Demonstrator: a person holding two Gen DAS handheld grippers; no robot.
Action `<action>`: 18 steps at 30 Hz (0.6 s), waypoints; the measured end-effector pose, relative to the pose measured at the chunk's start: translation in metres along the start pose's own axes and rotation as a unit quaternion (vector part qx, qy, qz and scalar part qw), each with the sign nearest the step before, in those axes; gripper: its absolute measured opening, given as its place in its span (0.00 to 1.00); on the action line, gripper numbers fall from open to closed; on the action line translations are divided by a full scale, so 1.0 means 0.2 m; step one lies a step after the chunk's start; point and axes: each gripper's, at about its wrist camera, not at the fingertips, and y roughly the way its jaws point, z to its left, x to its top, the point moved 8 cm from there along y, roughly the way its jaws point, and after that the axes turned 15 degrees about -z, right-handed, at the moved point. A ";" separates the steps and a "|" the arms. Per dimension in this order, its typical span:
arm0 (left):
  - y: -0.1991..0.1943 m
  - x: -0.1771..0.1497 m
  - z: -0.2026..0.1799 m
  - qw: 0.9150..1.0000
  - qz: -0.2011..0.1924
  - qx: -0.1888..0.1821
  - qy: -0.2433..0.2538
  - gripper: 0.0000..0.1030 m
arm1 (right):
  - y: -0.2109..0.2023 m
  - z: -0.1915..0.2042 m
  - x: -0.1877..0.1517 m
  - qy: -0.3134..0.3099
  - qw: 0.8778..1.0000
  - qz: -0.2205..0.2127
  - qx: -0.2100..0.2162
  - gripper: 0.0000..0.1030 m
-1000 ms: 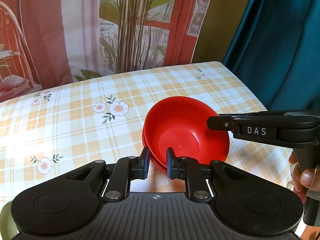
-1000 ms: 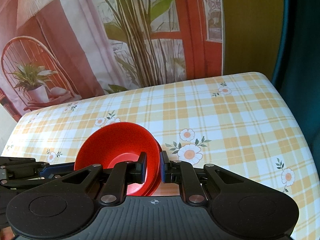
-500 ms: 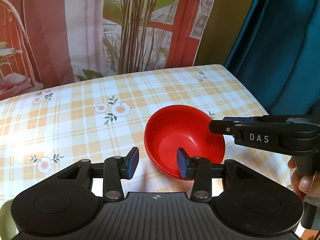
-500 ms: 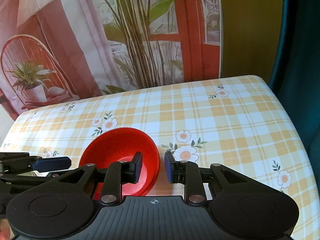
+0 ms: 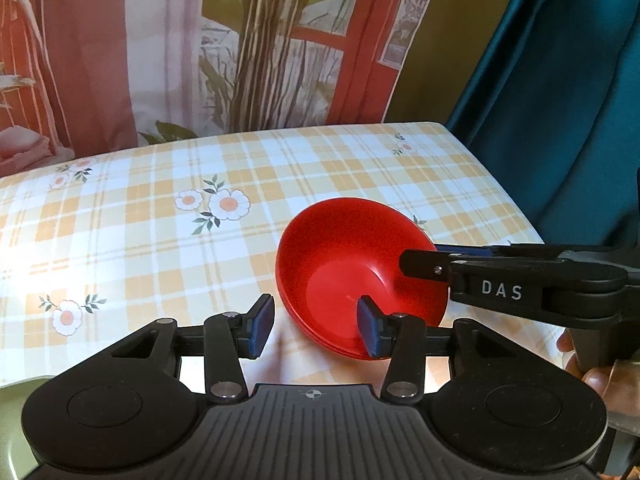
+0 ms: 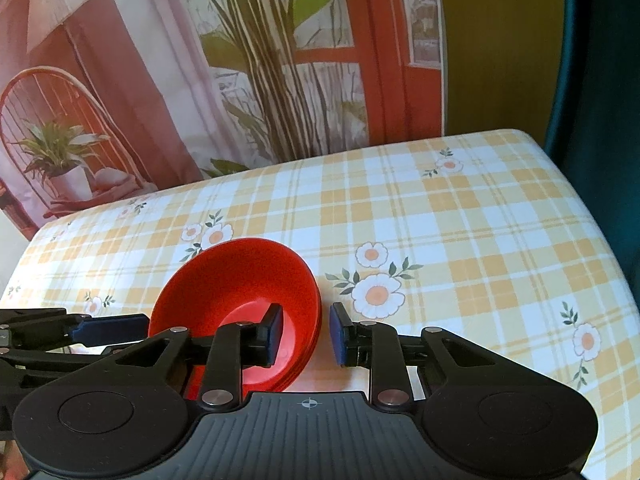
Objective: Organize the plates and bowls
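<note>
Now both our grippers have let go; the left gripper (image 5: 316,330) and right gripper (image 6: 306,334) stand with jaws spread, where a second ago they pinched the rim; the red bowls (image 5: 352,264) sit nested on the tablecloth (image 5: 140,248), so this stack seems placed.

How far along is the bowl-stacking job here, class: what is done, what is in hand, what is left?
Done: the red bowls sit nested in one stack on the tablecloth. In hand: nothing; the left gripper and the right gripper are both open, each straddling the stack's rim. Left: a green dish shows at the left view's corner, apart from the stack; no other dishes are in view.
</note>
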 end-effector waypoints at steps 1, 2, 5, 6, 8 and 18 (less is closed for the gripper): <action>0.01 0.00 0.00 1.000 0.001 -0.001 -0.002 0.47 | 0.01 0.00 -0.01 0.002 1.000 0.001 0.000 0.23; 0.01 -0.01 0.00 1.000 0.003 -0.001 -0.003 0.47 | 0.01 0.00 -0.02 0.004 1.000 0.003 0.000 0.23; 0.03 -0.02 0.00 1.000 0.006 -0.002 -0.007 0.47 | 0.02 -0.01 -0.04 0.007 1.000 0.007 -0.001 0.23; 0.03 -0.02 -0.01 1.000 0.007 -0.003 -0.008 0.47 | 0.03 -0.01 -0.04 0.008 1.000 0.008 0.000 0.23; 0.04 -0.03 -0.01 1.000 0.008 -0.004 -0.010 0.47 | 0.04 -0.01 -0.05 0.011 1.000 0.009 0.001 0.23; 0.08 -0.06 0.00 1.000 0.015 -0.006 -0.021 0.47 | 0.08 -0.01 -0.10 0.019 1.000 0.017 0.005 0.23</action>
